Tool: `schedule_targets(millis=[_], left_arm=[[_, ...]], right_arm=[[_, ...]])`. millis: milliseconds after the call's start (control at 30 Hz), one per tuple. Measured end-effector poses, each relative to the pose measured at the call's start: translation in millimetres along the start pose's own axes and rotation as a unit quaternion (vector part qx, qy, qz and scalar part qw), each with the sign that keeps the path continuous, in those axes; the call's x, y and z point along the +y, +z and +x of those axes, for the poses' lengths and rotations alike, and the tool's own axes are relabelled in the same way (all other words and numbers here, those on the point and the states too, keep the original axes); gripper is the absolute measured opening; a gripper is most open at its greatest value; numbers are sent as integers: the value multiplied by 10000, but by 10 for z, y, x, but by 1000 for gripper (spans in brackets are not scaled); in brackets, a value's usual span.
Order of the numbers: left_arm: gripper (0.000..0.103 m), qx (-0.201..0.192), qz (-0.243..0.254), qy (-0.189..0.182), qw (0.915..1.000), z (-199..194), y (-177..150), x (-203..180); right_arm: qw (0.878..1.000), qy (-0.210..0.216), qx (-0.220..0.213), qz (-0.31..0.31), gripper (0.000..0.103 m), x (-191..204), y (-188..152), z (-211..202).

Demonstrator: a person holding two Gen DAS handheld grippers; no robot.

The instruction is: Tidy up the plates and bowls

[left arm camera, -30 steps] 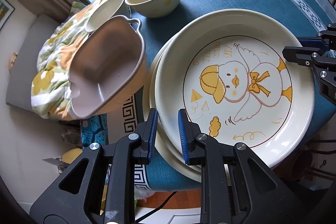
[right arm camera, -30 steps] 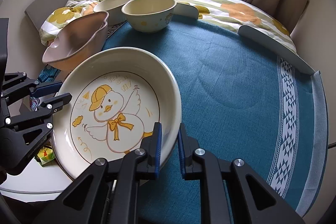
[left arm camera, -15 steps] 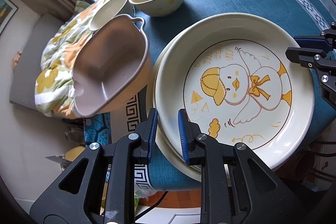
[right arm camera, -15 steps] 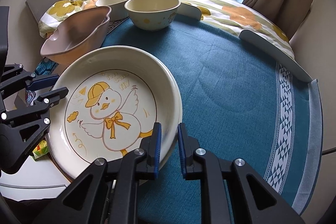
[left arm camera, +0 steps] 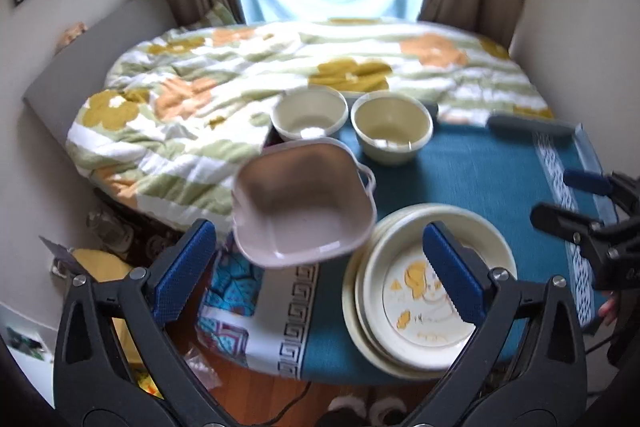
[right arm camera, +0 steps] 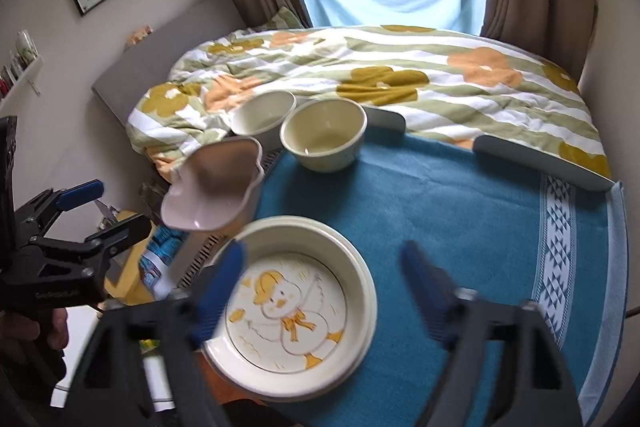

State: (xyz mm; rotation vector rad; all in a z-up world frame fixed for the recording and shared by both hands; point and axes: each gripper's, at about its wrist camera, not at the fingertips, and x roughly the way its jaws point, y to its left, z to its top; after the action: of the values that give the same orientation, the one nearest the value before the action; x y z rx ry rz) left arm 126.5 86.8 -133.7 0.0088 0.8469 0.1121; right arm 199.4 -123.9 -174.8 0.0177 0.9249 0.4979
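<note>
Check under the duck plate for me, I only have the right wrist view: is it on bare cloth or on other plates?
Observer: On other plates. The left wrist view shows the duck plate topping a stack, with the lower plates stepping out on its left.
Operator: My own tool is blurred here. Is it clear of the plate?
Observer: Yes. The right tool has just been opening. It stands open off the stack's right side, with nothing between its jaws.
Operator: Any handle on the pink dish?
Observer: A loop handle shows on the pink dish, on the side nearest the cream bowl.
</note>
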Motion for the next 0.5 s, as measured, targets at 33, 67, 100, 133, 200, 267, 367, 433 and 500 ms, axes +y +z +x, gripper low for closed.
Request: schedule_targets(millis=[33, 67, 100, 133, 200, 267, 367, 433, 500], left_arm=[[103, 0, -59, -22, 10000, 8, 39, 79], [103, 114, -128, -26, 9999, 60, 82, 168], [103, 225, -230, -70, 9995, 123, 102, 264], [103, 317, -361, -165, 9987, 186, 109, 369], [103, 511, -708, -376, 9955, 331, 99, 590], [102, 732, -1004, -704, 9898, 498, 51, 799], [99, 1168, -1265, -1120, 9787, 790, -70, 1010], [90, 1408, -1324, -1268, 9729, 969, -149, 1099], [79, 1698, -1387, -1469, 9645, 1155, -194, 1134]], right_arm=[[10000, 66, -54, -5, 103, 27, 73, 7], [10000, 64, -16, -31, 103, 59, 142, 41], [9999, 5, 78, -90, 103, 99, 203, 95], [9997, -69, 147, -155, 103, 144, 256, 163], [9995, -120, 197, -236, 103, 228, 344, 295], [9992, -234, 190, -252, 103, 306, 399, 412], [9984, -263, 472, -187, 103, 430, 465, 703], [9978, -138, 641, -108, 103, 478, 478, 910], [9961, -133, 864, -83, 103, 515, 467, 1132]])
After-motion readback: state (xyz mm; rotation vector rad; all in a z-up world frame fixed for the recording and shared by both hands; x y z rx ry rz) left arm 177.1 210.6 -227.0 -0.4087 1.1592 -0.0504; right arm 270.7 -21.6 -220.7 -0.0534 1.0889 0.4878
